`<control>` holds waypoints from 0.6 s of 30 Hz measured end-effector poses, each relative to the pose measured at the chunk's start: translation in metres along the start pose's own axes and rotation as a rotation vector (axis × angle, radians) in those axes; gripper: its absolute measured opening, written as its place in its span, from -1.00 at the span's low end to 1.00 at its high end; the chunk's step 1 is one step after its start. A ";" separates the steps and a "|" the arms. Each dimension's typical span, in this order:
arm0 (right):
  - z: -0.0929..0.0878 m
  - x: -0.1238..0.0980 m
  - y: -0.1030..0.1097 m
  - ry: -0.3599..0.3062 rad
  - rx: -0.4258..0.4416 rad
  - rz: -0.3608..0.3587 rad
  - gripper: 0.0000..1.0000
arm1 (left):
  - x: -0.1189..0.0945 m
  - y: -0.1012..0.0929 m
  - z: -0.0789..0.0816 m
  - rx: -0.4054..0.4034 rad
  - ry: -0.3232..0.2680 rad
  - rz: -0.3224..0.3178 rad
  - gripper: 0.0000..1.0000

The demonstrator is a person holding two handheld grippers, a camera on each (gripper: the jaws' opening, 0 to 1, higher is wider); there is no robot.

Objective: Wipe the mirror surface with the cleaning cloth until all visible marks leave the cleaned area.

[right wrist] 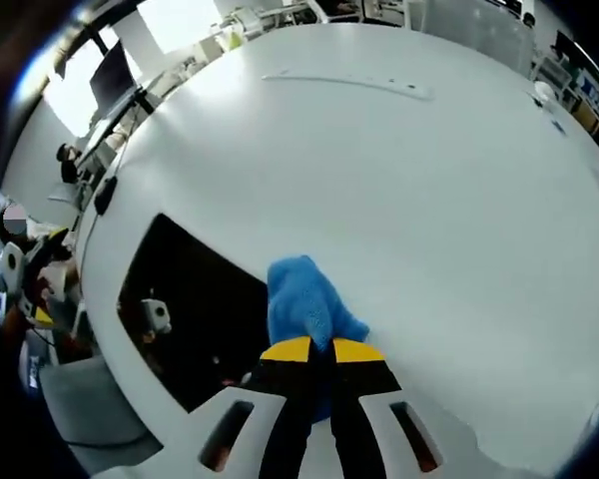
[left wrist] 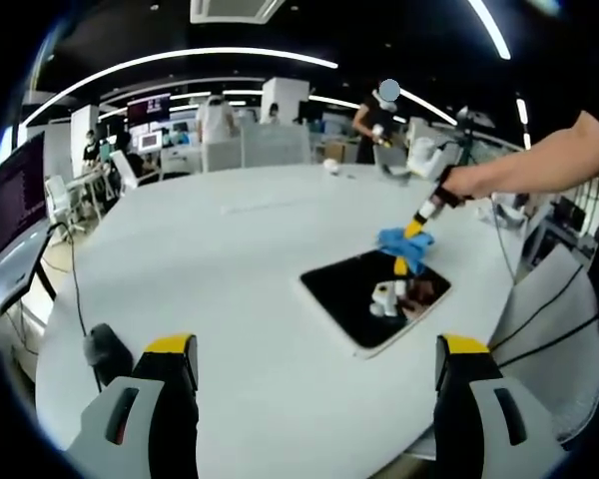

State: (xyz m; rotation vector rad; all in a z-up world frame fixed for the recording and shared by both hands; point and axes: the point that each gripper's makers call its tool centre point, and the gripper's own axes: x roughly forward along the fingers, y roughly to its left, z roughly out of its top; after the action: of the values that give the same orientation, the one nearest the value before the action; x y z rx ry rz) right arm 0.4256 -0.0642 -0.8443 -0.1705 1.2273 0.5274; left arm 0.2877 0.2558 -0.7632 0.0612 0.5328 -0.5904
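Your right gripper (right wrist: pixel 316 351) clamped on cleaning cloth (right wrist: pixel 301 299), cloth at mirror (left wrist: pixel 374 296) far edge on counter (left wrist: pixel 210 269). Mirror lies toward you. Left gripper (left wrist: pixel 314 369) agape, empty, farther off.

A large white round worktop (left wrist: pixel 230 249) stands among office chairs (left wrist: pixel 225 152), monitors (left wrist: pixel 148 108) and people (left wrist: pixel 374 118); ceiling light strips (left wrist: pixel 180 58) glow overhead.

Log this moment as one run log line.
phase: wiping | right hand-held gripper: shut on blue cloth at mirror edge | left hand-held gripper: open, above white table, holding nothing
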 end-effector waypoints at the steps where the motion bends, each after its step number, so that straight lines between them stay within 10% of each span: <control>1: 0.000 0.000 0.002 0.001 -0.002 0.002 -0.99 | 0.000 0.001 0.000 0.000 0.001 0.000 0.99; 18: 0.012 0.018 0.042 0.020 -0.025 0.050 -0.99 | 0.001 0.002 -0.003 -0.016 -0.004 -0.004 0.99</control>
State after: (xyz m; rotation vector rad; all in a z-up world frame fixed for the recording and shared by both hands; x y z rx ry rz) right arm 0.4195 -0.0175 -0.8503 -0.1672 1.2475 0.5860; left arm 0.2883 0.2579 -0.7663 0.0443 0.5339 -0.5901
